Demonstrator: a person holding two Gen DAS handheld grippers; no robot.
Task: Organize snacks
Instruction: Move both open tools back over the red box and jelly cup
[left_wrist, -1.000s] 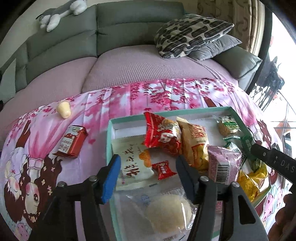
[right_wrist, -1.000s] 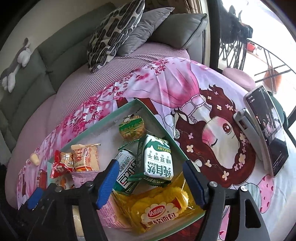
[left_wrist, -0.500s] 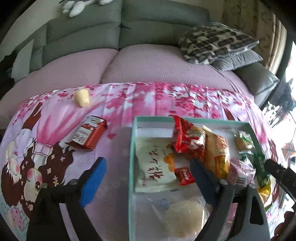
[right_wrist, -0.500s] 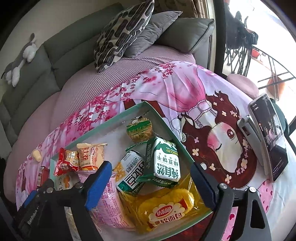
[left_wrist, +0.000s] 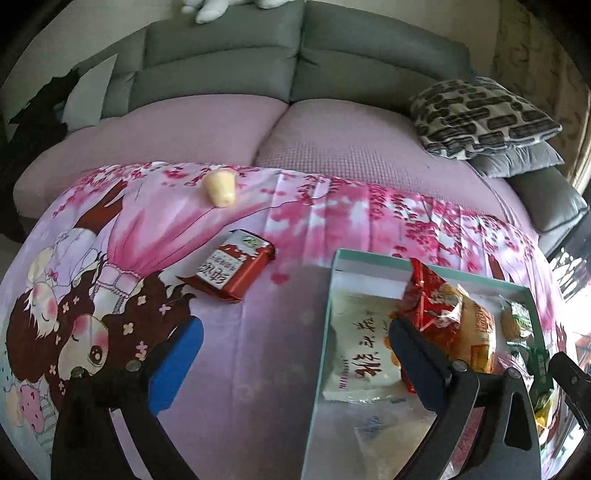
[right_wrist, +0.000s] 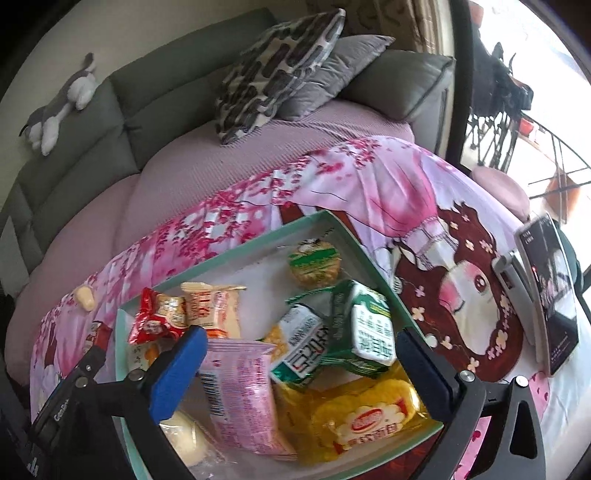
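A teal-rimmed box (left_wrist: 325, 325) (right_wrist: 236, 251) holds several snack packets on the pink printed cloth. A red packet (left_wrist: 231, 265) and a small pale yellow snack (left_wrist: 220, 188) lie loose on the cloth, left of the box. My left gripper (left_wrist: 291, 358) is open and empty, over the box's left rim, below and right of the red packet. My right gripper (right_wrist: 299, 373) is open and empty above the box, over a pink packet (right_wrist: 240, 391), green packets (right_wrist: 369, 328) and a yellow packet (right_wrist: 362, 417).
A grey sofa with purple seat covers (left_wrist: 295, 140) lies behind the cloth, with patterned cushions (left_wrist: 480, 114) at its right end. A phone on a stand (right_wrist: 546, 291) sits on the cloth right of the box. A plush toy (right_wrist: 62, 107) lies on the sofa back.
My left gripper has swung left, from above the box's contents to its left rim, bringing the red packet and yellow snack closer. My right gripper has drawn back slightly above the box.
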